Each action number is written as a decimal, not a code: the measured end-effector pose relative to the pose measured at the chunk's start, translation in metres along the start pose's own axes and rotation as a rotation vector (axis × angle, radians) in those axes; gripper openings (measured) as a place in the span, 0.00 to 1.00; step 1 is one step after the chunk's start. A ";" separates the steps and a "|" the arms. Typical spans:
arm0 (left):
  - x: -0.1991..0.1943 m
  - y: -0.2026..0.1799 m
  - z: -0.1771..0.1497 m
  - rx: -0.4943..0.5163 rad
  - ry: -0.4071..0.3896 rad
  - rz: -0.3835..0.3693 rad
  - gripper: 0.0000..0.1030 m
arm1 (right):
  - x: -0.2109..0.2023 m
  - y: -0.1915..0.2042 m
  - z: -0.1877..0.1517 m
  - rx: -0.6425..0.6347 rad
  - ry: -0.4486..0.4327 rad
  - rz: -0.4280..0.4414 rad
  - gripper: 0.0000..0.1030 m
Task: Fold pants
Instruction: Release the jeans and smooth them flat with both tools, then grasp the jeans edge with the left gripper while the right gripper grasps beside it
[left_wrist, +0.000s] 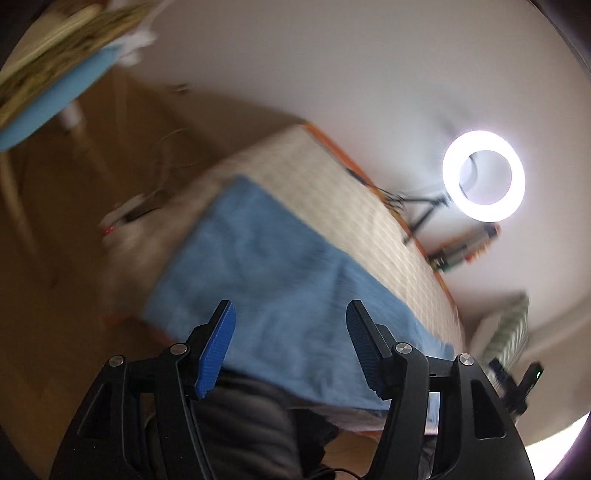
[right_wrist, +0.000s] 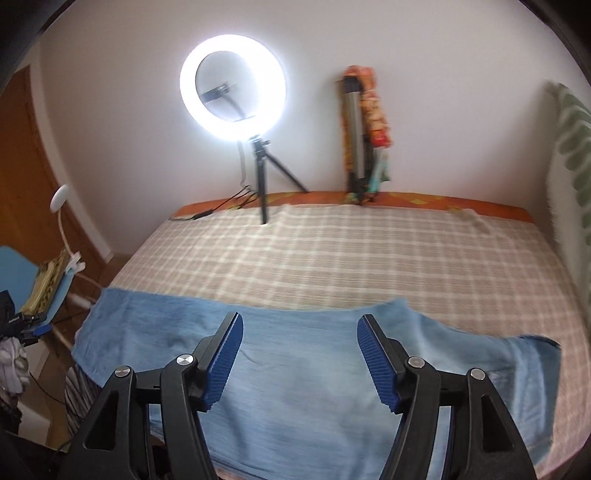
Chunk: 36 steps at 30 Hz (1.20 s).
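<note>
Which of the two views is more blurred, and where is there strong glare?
Left wrist view: heavy motion blur smears the blue pants, the checked bed cover and the chair; only the left gripper is sharp. Right wrist view: much clearer, only slightly soft, with fisheye bending at the edges. In both views the ring light is overexposed and glares white.

The right wrist view looks level across the bed (right_wrist: 332, 251) toward the wall, close above the pants (right_wrist: 303, 369). The left wrist view is tilted and blurred, facing the same bed (left_wrist: 332, 192). Both share the ring light (right_wrist: 232, 86).
</note>
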<state>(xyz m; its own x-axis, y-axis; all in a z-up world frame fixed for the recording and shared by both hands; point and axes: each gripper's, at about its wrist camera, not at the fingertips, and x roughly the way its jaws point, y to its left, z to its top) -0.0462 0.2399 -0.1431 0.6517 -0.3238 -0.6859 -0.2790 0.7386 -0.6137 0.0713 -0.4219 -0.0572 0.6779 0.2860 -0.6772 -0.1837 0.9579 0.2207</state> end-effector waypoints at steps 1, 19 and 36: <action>-0.005 0.012 0.003 -0.013 0.003 0.027 0.60 | 0.006 0.008 0.002 -0.011 0.008 0.011 0.66; 0.068 0.101 -0.044 -0.328 0.013 -0.123 0.60 | 0.053 0.063 0.008 -0.021 0.091 0.049 0.66; 0.077 0.117 -0.046 -0.394 -0.137 -0.152 0.55 | 0.053 0.079 0.012 -0.041 0.095 0.069 0.67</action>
<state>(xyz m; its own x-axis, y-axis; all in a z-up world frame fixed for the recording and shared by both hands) -0.0614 0.2736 -0.2855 0.7860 -0.3107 -0.5345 -0.4030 0.3981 -0.8241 0.1010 -0.3317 -0.0671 0.5929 0.3502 -0.7252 -0.2576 0.9357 0.2412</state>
